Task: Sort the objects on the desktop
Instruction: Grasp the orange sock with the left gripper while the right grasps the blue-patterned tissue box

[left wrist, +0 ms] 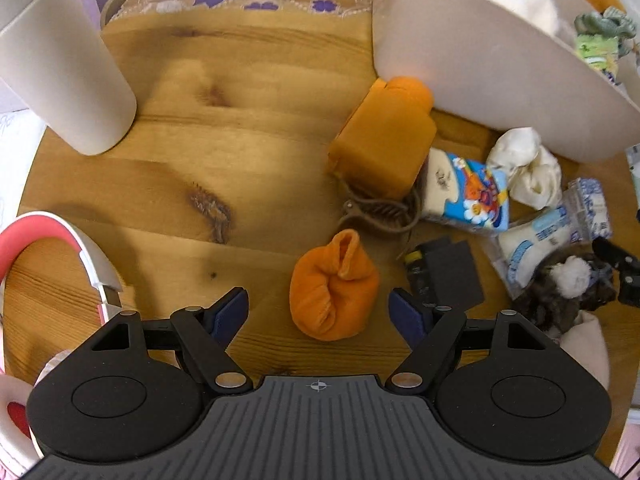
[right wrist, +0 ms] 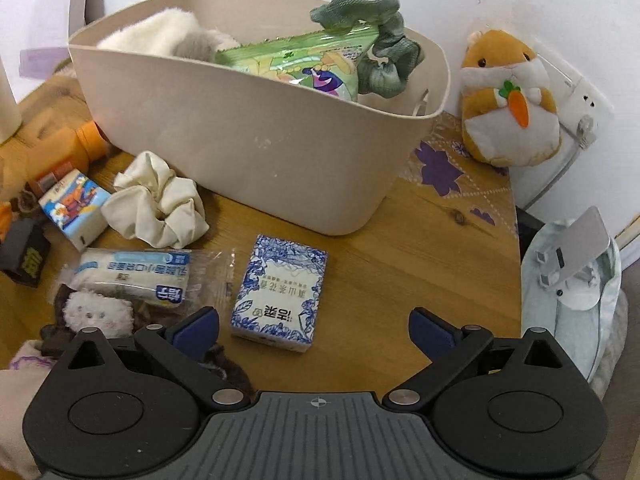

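Sorting partly done: a green scrunchie (right wrist: 376,36), a green snack packet (right wrist: 304,60) and a white plush item (right wrist: 160,30) are already lodged in the beige bin (right wrist: 256,152), while an orange pouch (left wrist: 334,286), a cream scrunchie (right wrist: 158,200), a small milk carton (right wrist: 74,206), a wrapped bread roll (right wrist: 132,276) and a blue-patterned box (right wrist: 280,292) are left on the wooden table (left wrist: 200,160). Left gripper (left wrist: 319,312): jaws held wide apart, nothing gripped, the pouch between them untouched. Right gripper (right wrist: 314,328): jaws spread fully, empty, the box lying just ahead
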`<move>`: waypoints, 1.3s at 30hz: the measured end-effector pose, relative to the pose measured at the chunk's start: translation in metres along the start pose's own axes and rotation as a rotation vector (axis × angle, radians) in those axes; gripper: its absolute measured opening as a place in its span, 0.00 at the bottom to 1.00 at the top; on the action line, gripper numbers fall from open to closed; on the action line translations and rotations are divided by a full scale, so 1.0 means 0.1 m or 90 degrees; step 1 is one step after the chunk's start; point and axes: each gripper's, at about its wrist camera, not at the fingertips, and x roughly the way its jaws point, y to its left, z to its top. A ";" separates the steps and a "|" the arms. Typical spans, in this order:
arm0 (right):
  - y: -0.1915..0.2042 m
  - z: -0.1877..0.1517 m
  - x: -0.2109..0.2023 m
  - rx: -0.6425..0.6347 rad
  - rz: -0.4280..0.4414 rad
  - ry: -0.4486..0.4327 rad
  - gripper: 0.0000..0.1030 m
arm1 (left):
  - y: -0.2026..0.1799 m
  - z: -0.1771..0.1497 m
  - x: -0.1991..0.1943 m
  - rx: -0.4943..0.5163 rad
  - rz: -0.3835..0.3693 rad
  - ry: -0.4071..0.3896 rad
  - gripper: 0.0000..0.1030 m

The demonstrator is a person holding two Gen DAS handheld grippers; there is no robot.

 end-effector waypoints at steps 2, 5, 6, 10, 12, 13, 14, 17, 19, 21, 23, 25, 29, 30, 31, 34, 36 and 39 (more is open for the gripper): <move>0.01 0.01 0.04 0.005 -0.005 0.004 1.00 | 0.01 0.00 0.04 -0.001 0.004 0.004 0.76; 0.03 0.03 0.09 0.004 -0.019 -0.005 1.00 | -0.01 0.01 0.05 0.011 0.015 -0.011 0.76; 0.03 0.02 0.11 0.000 -0.020 -0.009 1.00 | -0.02 0.00 0.05 0.016 0.019 -0.015 0.76; 0.04 0.03 0.21 -0.003 -0.037 -0.001 0.94 | -0.08 0.00 0.06 0.037 0.034 -0.028 0.76; 0.02 0.02 0.22 0.010 -0.027 -0.010 0.90 | -0.12 -0.02 0.06 0.054 0.045 -0.040 0.75; 0.02 0.02 0.22 0.013 -0.022 -0.013 0.89 | -0.14 -0.04 0.06 0.063 0.049 -0.050 0.74; 0.02 0.02 0.21 0.014 -0.018 -0.015 0.84 | -0.15 -0.06 0.05 0.067 0.046 -0.060 0.70; 0.01 0.02 0.18 0.013 0.000 -0.020 0.64 | -0.19 -0.07 0.02 0.083 0.040 -0.079 0.54; 0.01 0.03 0.17 0.008 0.004 -0.019 0.50 | -0.21 -0.04 0.01 0.094 0.035 -0.083 0.38; 0.01 0.03 0.16 0.007 0.004 -0.014 0.44 | -0.23 -0.03 0.02 0.099 0.033 -0.081 0.30; -0.01 0.01 0.14 0.015 0.009 -0.009 0.44 | -0.24 -0.03 0.01 0.098 0.032 -0.081 0.23; -0.04 -0.02 0.10 0.024 0.012 -0.006 0.43 | -0.23 -0.03 0.01 0.094 0.024 -0.079 0.18; -0.09 -0.09 -0.03 0.037 0.014 -0.014 0.43 | -0.24 -0.05 -0.02 0.088 0.004 -0.070 0.16; -0.11 -0.10 -0.06 0.039 0.013 -0.018 0.43 | -0.23 -0.07 -0.03 0.090 0.000 -0.072 0.16; -0.13 -0.11 -0.11 0.040 0.012 -0.024 0.43 | -0.24 -0.09 -0.06 0.092 -0.003 -0.074 0.15; -0.18 -0.12 -0.24 0.044 0.010 -0.039 0.43 | -0.26 -0.09 -0.15 0.099 -0.014 -0.084 0.15; -0.22 -0.11 -0.32 0.047 0.008 -0.052 0.43 | -0.26 -0.08 -0.23 0.104 -0.020 -0.093 0.15; -0.27 -0.07 -0.46 0.050 0.006 -0.071 0.43 | -0.28 -0.02 -0.35 0.115 -0.025 -0.114 0.15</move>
